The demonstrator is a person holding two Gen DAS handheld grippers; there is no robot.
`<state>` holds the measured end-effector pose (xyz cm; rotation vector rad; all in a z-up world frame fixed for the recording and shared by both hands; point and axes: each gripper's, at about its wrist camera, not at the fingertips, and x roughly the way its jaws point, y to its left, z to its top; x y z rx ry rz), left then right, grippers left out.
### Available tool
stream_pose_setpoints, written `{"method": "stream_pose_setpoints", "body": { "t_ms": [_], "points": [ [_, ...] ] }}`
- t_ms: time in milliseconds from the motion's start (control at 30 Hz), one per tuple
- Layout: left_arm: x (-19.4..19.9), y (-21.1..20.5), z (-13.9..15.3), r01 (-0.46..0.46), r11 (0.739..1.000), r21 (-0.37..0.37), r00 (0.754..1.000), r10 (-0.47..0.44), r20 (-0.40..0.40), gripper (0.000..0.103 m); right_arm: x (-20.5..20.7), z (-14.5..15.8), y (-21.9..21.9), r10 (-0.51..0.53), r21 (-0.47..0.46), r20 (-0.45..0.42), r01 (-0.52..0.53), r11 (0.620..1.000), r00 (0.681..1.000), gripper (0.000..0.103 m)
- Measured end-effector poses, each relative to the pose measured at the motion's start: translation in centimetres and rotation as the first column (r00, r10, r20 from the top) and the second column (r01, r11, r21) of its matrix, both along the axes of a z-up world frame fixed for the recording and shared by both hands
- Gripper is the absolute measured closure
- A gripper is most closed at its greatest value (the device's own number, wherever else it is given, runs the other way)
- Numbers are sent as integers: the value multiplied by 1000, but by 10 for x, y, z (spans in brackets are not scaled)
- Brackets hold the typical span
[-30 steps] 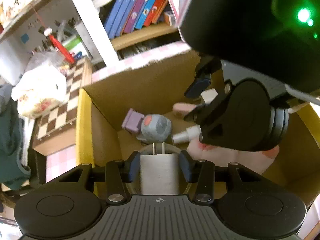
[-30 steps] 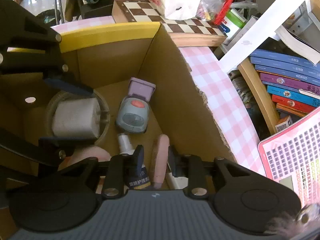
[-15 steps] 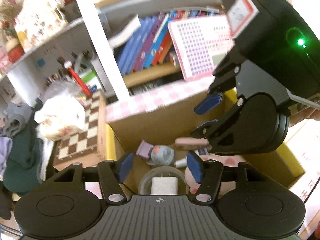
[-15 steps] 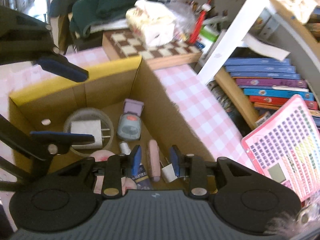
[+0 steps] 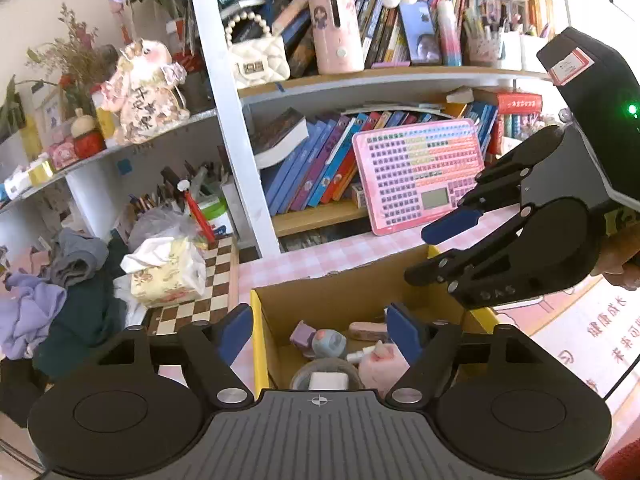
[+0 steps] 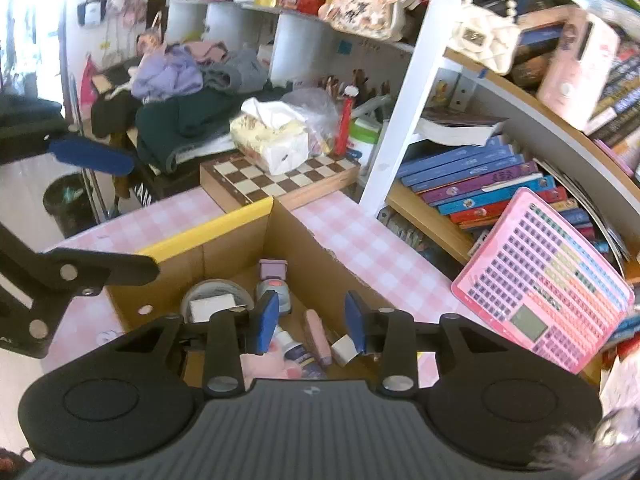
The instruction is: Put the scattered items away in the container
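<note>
Left wrist view: left hand-held gripper (image 5: 320, 330) spread wide, nothing between the blue pads, hanging above the cardboard box (image 5: 340, 300). Right hand-held gripper (image 5: 434, 252) shows to the right of the box in this view, also spread and empty; right wrist view confirms it (image 6: 311, 322) – gap open, box contents visible through it.

Box sits on the pink checked desk (image 6: 360, 240), yellow-edged flap on its left side. Inside the box: white charger (image 6: 212, 306) lying within a tape roll (image 6: 200, 292) near the left wall, grey-and-purple gadget (image 6: 274, 280) toward the back, small white bottle (image 6: 294, 348) and pink stick (image 6: 316, 334) near the front, soft pink toy (image 5: 380, 362) at the front, small white block (image 6: 343, 350) by the right wall.

Judgement: items look already gathered – nothing loose seen on the desk beside the box, though the tools hide parts of it. Both tools held high and apart from the box, likely so the spread fingers clear its walls. Task probably at or near its end.

Behind the box: chessboard (image 6: 280, 180) with a tissue pack (image 6: 272, 140) on it, and a pink keyboard toy (image 6: 540, 280) leaning on the bookshelf (image 6: 440, 220) – these look like room clutter, not task items.
</note>
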<state>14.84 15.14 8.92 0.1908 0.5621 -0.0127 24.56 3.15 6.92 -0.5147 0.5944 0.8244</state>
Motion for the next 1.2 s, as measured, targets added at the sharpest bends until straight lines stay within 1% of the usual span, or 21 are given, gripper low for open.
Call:
{"method": "stream_pose_setpoints", "body": {
  "t_ms": [167, 333, 467, 533, 600, 833, 900, 1033, 1200],
  "points": [
    [-30, -1, 1, 4, 1000, -4, 1000, -4, 15, 23, -24, 11, -20, -49, 39, 0, 49, 998, 999, 67],
    [-55, -3, -4, 1, 1000, -20, 1000, -1, 7, 22, -56, 12, -38, -106, 64, -7, 107, 992, 994, 65],
    [-75, -5, -6, -9, 999, -30, 1000, 10, 9, 22, -84, 13, -56, -156, 88, -4, 156, 984, 988, 62],
    [-85, -5, -6, -16, 999, -34, 1000, 16, 12, 20, -96, 12, -66, -189, 102, -10, 189, 977, 982, 61],
    [-94, -4, -6, -22, 999, -39, 1000, 23, 16, 16, -108, 11, -75, -225, 118, -18, 225, 967, 974, 61],
    [-124, -5, -11, -31, 998, -56, 999, 31, 15, 15, -145, 3, -101, -350, 162, -33, 350, 922, 936, 58],
    [-131, -5, -14, -39, 997, -68, 999, 40, 11, 15, -158, 1, -107, -379, 170, -31, 379, 910, 925, 55],
    [-142, -8, -20, -64, 995, -81, 998, 65, 11, 15, -177, -3, -116, -425, 183, -25, 422, 888, 905, 51],
    [-154, -14, -25, -94, 991, -94, 995, 96, 12, 11, -197, -10, -125, -474, 193, -20, 469, 862, 880, 47]
  ]
}}
